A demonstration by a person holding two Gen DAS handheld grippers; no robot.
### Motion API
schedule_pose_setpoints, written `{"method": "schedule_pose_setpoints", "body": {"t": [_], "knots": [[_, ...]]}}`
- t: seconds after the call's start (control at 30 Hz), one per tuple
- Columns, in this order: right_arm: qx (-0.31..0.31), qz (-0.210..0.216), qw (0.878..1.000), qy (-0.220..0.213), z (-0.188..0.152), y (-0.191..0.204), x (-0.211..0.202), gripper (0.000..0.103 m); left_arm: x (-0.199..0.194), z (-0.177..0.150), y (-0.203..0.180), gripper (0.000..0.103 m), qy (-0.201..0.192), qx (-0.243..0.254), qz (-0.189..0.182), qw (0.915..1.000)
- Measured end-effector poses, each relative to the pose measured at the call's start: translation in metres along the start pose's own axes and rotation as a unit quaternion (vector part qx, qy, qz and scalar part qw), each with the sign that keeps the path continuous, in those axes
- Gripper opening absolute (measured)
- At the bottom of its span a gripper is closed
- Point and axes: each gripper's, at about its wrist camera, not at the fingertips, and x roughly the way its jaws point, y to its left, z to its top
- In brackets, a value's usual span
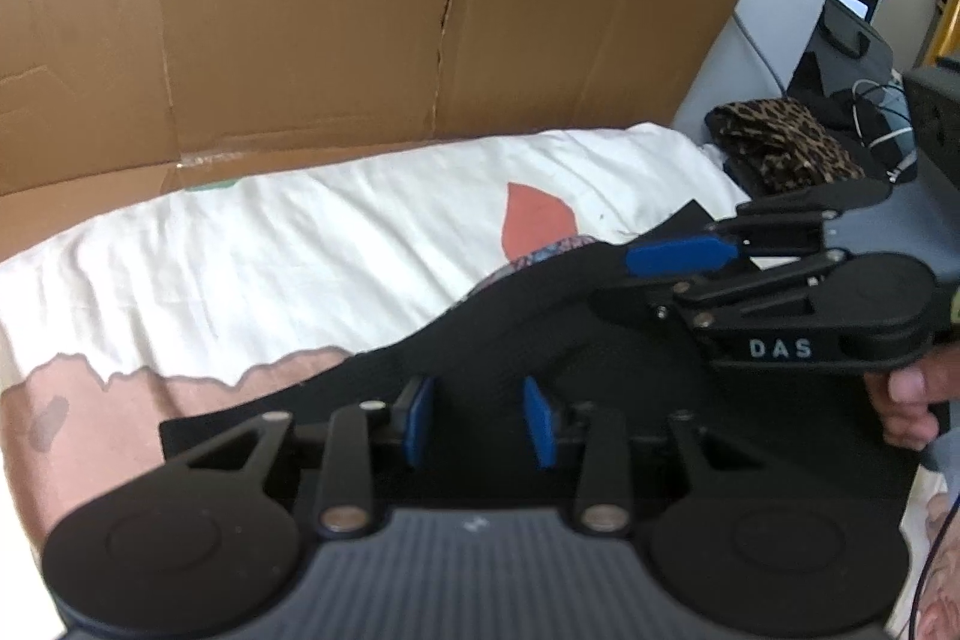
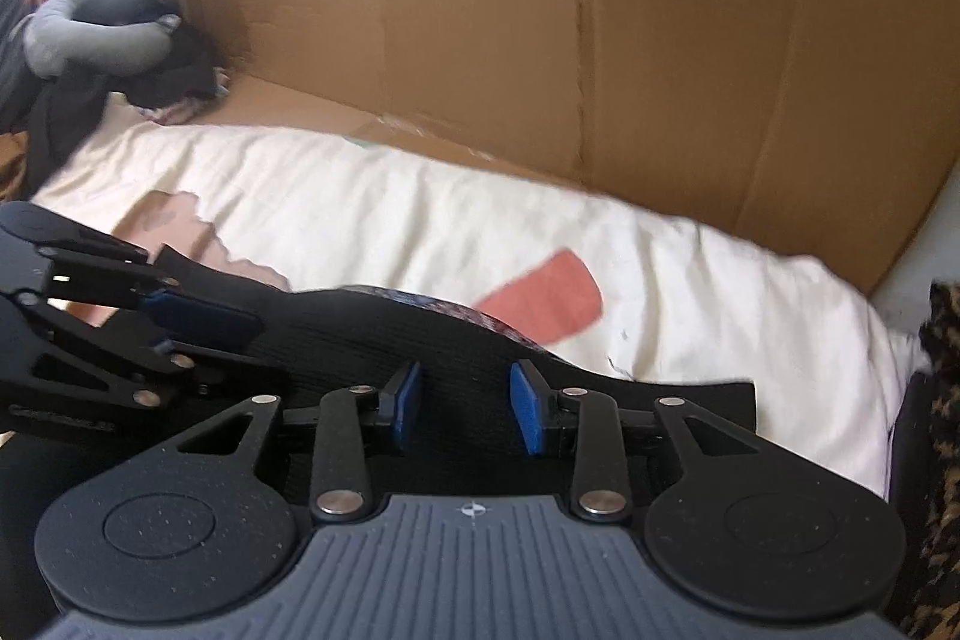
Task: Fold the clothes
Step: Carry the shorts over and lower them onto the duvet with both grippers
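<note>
Only the left wrist view shows a folded leopard-print cloth [image 1: 786, 142] lying off the far right end of the bed, with cables [image 1: 882, 124] beside it, and the fingers of a hand [image 1: 906, 406] wrapped on the right claw's grip. Only the right wrist view shows the heap of grey and black clothes [image 2: 114, 40] at the far left end of the bed, next to the cardboard. Both views share the tall brown cardboard sheet [image 1: 372, 10] standing behind the bed and the white bedsheet [image 1: 300, 250] with its salmon patches.

The task's thing is a black garment [image 1: 540, 316], ribbed in the right wrist view, lying on the near part of the bed in a broad dark sheet that rises in a low hump toward its far edge. A bit of blue patterned fabric [image 1: 558, 250] peeps out from under that far edge.

The left claw [image 1: 480, 421] sits low over the garment with its blue pads parted to a middling gap, black cloth showing between them; nothing is pinched. The right claw [image 2: 465, 406] is likewise partly spread over the same black garment, gripping nothing. In each view the other claw reaches in from the side across the garment's surface, its pads near together.
</note>
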Motion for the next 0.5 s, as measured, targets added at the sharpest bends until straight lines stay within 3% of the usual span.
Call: {"method": "schedule_pose_setpoints", "body": {"t": [0.17,0.27,0.37,0.5], "knots": [[0.011,0.003,1.000,0.005,-0.002,-0.008,0.007,0.052,0.001,0.001,0.001,0.039,0.000,0.003,-0.001,1.0000],[0.004,-0.005,1.000,-0.008,0.000,-0.004,0.000,0.052,-0.007,0.006,-0.008,0.035,-0.009,0.024,0.014,0.9996],[-0.003,-0.013,1.000,-0.020,0.002,0.000,-0.007,0.052,-0.016,0.012,-0.011,0.034,-0.030,0.022,0.005,0.9993],[-0.013,-0.024,0.999,-0.037,0.004,0.006,-0.016,0.035,-0.015,0.018,-0.015,0.028,-0.037,0.024,-0.006,0.9990]]}}
